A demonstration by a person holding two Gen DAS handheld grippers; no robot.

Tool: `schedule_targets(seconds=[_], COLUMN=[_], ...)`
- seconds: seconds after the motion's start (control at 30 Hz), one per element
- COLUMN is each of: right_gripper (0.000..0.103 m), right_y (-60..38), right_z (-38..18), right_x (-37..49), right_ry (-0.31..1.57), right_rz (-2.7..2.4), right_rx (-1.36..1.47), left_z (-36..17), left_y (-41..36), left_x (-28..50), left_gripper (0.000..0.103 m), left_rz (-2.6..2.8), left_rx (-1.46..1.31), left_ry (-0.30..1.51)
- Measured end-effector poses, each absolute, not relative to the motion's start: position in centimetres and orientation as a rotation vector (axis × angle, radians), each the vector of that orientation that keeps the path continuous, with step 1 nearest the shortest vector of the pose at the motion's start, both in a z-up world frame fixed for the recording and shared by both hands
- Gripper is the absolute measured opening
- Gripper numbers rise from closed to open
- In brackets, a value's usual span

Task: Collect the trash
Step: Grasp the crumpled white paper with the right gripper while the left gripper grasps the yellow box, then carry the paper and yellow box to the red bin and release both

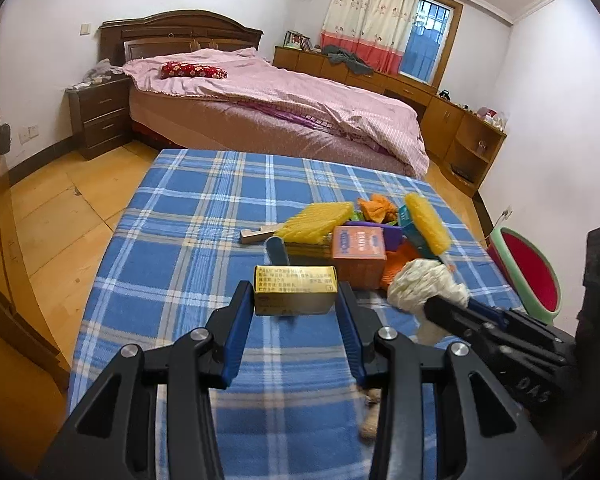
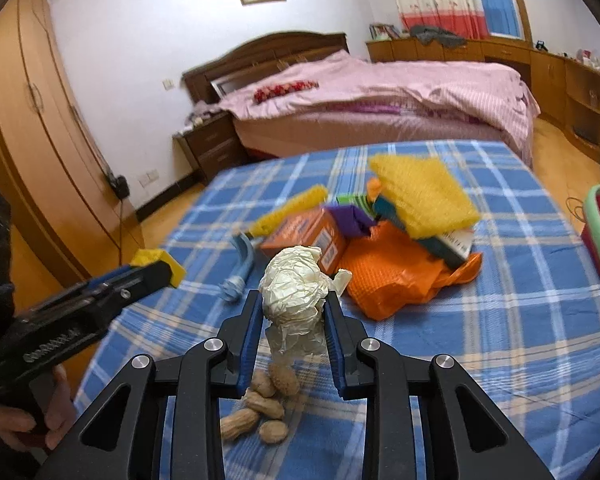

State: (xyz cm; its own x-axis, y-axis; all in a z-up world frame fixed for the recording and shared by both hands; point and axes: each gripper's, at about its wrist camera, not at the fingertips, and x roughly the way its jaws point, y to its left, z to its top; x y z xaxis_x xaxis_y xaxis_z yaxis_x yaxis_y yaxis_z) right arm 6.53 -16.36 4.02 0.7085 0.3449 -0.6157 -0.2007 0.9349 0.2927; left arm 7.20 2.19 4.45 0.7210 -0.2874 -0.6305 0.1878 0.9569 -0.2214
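My left gripper is shut on a small yellow box and holds it above the blue plaid tablecloth. In the right wrist view the yellow box shows at the left gripper's tip. My right gripper is shut on a crumpled cream paper ball, which also shows in the left wrist view. Several peanut shells lie on the cloth under the right gripper. A pile of trash sits mid-table: an orange box, an orange plastic bag, yellow scrub pads.
A red bin with a green rim stands by the table's right edge. A light blue plastic piece and a wooden stick lie left of the pile. Beyond the table are a bed, a nightstand and low cabinets.
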Motion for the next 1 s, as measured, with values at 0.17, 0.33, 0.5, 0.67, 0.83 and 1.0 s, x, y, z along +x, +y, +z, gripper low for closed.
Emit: schedule_targets(seconds=[0.17, 0.33, 0.5, 0.67, 0.83, 1.0], right_gripper=[0.031, 0.031, 0.031, 0.031, 0.031, 0.031], right_y=[-18.2, -20.6, -24.4, -28.0, -31.5, -35.5], right_z=[6.4, 8.3, 9.9, 11.1, 12.0, 12.3], right_x=[4.2, 2.7, 1.4, 0.7, 0.4, -0.2], right_ry=[0.651, 0.602, 0.569, 0.541, 0.519, 0.494], right_rz=[0.309, 0.265, 0.188, 0.124, 0.045, -0.045], right_rx=[0.226, 0.241, 0.266, 0.293, 0.311, 0.325], left_z=[5.8, 7.0, 7.9, 9.2, 10.2, 10.2], left_y=[0.4, -1.8, -4.3, -7.2, -10.6, -15.3], left_x=[6.2, 5.6, 5.8, 6.1, 6.6, 7.2], left_gripper=[0.042, 0.042, 0.042, 0.042, 0.042, 0.042], left_rz=[-0.311, -0.347, -0.398, -0.454, -0.522, -0.603], left_rx=[-0.138, -0.139, -0.143, -0.115, -0.086, -0.053], left_ry=[0.725, 0.721, 0.731, 0.723, 0.717, 0.727])
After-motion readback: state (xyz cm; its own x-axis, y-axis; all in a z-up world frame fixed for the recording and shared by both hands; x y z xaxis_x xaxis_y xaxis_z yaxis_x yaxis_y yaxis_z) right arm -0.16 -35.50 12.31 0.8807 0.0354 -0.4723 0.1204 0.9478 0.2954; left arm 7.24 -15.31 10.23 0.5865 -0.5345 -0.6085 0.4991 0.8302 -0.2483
